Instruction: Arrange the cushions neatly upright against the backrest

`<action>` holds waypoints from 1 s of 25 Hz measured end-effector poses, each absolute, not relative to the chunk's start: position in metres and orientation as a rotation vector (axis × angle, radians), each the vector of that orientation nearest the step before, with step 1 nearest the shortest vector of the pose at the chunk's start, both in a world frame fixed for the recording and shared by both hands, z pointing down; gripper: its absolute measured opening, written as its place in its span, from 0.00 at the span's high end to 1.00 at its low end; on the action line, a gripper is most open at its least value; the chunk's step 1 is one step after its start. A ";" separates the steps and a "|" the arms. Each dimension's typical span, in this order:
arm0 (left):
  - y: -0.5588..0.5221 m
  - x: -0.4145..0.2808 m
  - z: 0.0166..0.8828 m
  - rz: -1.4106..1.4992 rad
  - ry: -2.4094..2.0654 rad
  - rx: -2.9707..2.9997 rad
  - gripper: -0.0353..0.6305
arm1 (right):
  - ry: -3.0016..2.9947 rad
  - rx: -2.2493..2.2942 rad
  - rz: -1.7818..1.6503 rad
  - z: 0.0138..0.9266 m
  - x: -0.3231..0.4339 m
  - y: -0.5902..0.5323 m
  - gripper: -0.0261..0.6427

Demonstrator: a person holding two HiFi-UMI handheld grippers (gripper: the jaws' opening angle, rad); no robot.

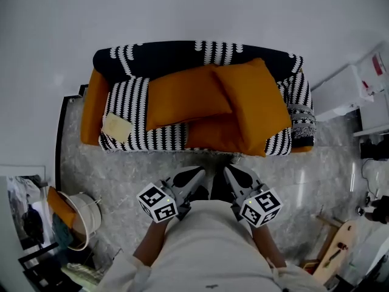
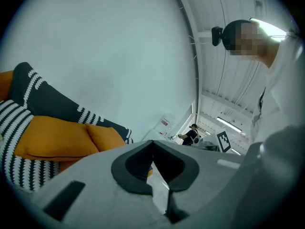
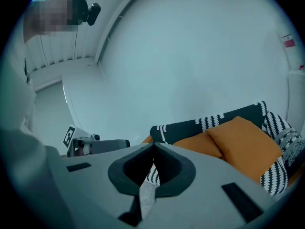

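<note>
At the far left, near me, a pale round bin [image 1: 85, 218] stands on the marbled grey floor [image 1: 121, 172]. Beyond it the sofa [image 1: 182, 55] sits against the far wall, its cover black with white stripes and its left arm orange. A small pale yellow flat piece [image 1: 117, 126] lies on the left part of the seat.

My left claw [image 1: 193, 176] is clenched, pads pressed together with nothing between them, and hangs in front of me, near the sofa's front edge but apart from it. Just to its right, my right claw [image 1: 237, 176] is clenched and empty too, tipped a little downward.

The two orange cushions are on the seat, well beyond both claws. The left cushion [image 1: 185, 99] lies flat in the middle of the seat. The right cushion [image 1: 258, 99] lies diagonally, overlapping the left one's right edge, with its far corner up by the backrest. Neither stands upright.

At the far right, a white cabinet [image 1: 343, 93] stands just beside the sofa's right end.
</note>
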State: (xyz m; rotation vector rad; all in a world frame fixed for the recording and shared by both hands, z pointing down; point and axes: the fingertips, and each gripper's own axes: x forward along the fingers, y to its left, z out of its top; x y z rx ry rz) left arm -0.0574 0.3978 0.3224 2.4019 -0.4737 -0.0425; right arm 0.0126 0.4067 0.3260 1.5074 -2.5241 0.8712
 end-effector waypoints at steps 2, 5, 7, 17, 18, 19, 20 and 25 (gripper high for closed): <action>0.398 -0.055 0.323 -0.040 -0.475 2.409 0.93 | -2.516 1.502 0.873 0.330 0.014 0.407 0.95; 0.399 -0.057 0.317 -0.041 -0.496 2.431 0.93 | -2.505 1.476 0.889 0.336 0.010 0.408 0.95; 0.400 -0.066 0.311 -0.053 -0.530 2.437 0.93 | -2.513 1.437 0.908 0.338 0.001 0.407 0.95; 0.396 -0.125 0.322 -0.099 -0.678 2.348 0.93 | -2.481 1.233 0.836 0.348 -0.057 0.399 0.95; 0.392 -0.126 0.324 -0.095 -0.699 2.347 0.93 | -2.476 1.219 0.820 0.350 -0.057 0.397 0.95; 0.390 -0.126 0.326 -0.084 -0.713 2.352 0.93 | -2.470 1.211 0.809 0.352 -0.056 0.393 0.95; 0.387 -0.125 0.328 -0.067 -0.719 2.360 0.93 | -2.463 1.207 0.804 0.356 -0.055 0.389 0.95; 0.364 -0.129 0.332 0.060 -0.785 2.422 0.93 | -2.436 1.127 0.862 0.381 -0.058 0.351 0.94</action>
